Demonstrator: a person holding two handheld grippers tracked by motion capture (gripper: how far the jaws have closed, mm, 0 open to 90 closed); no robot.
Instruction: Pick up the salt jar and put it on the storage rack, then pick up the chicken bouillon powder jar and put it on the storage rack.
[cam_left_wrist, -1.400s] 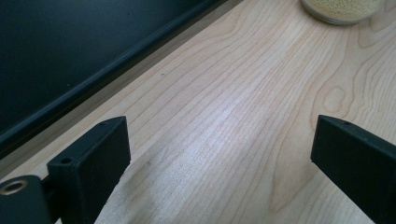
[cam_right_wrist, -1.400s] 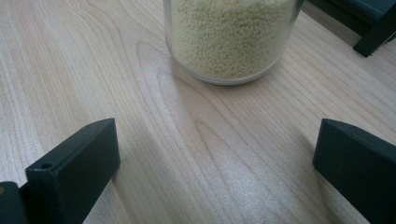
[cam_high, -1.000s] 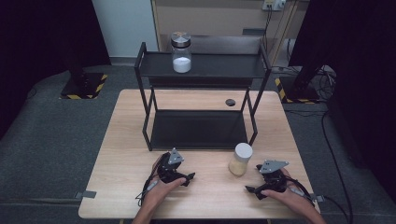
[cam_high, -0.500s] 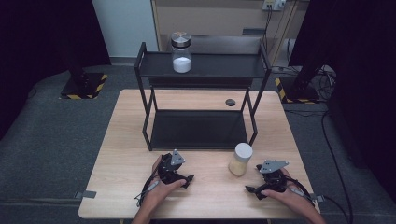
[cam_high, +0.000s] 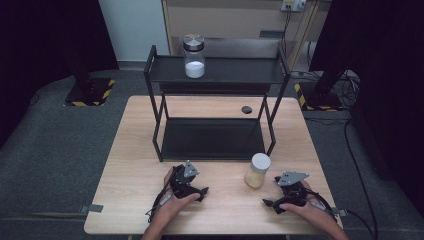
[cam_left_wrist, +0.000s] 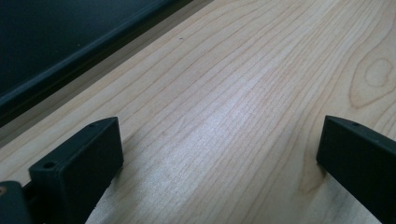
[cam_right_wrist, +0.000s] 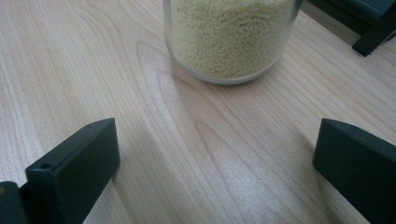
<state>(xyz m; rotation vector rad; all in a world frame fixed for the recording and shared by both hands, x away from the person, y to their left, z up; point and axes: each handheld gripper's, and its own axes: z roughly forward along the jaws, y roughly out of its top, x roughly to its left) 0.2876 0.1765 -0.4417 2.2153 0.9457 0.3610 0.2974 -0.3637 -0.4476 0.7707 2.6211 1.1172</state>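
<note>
My left gripper rests on the wooden table in front of the black rack. Its jaws have just been opening and now stand wide apart, with only bare wood between them in the left gripper view. My right gripper lies near the table's front right, open and with nothing in it. A clear jar of yellowish grains with a white lid stands upright just beyond its jaws, apart from them. The right gripper view has that jar's base ahead of the fingertips.
A black two-level rack stands on the far half of the table. A glass jar of white powder with a metal lid sits on its top level. A small dark disc lies behind the rack's lower level.
</note>
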